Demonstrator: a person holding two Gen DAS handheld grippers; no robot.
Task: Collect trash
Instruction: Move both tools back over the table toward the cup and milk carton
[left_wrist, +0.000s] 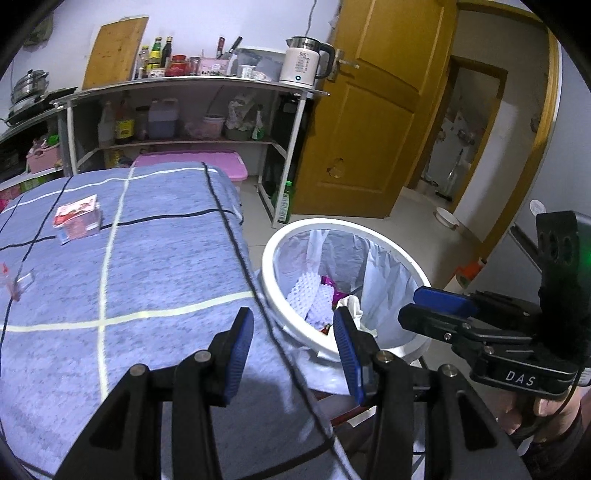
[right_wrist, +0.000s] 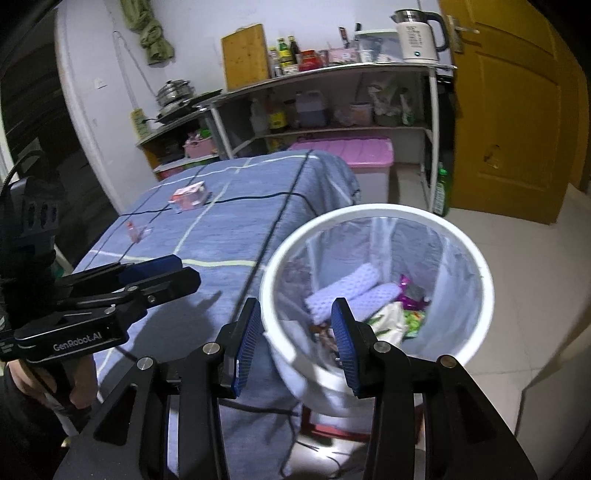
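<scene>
A white trash bin (left_wrist: 332, 222) (right_wrist: 369, 211) with a clear liner stands beside the table and holds white foam netting, wrappers and paper. My left gripper (left_wrist: 295, 347) hovers open and empty over the table's right edge, next to the bin's rim. My right gripper (right_wrist: 295, 339) (left_wrist: 436, 306) hangs open and empty over the bin's near rim. The left gripper (right_wrist: 173, 275) also shows at the left of the right wrist view. On the blue checked tablecloth (left_wrist: 166, 266) (right_wrist: 229, 236) lie a small pink carton (left_wrist: 77, 218) (right_wrist: 190, 197) and a small clear wrapper with red print (left_wrist: 16, 282) (right_wrist: 136, 230).
A black cable (left_wrist: 236, 236) runs along the table's right side. Behind stands a metal shelf (left_wrist: 184, 83) with bottles, a cutting board and a white kettle (left_wrist: 304, 61). A pink-lidded box (right_wrist: 351, 151), a green bottle (left_wrist: 285, 201) and a yellow door (left_wrist: 373, 110) lie beyond.
</scene>
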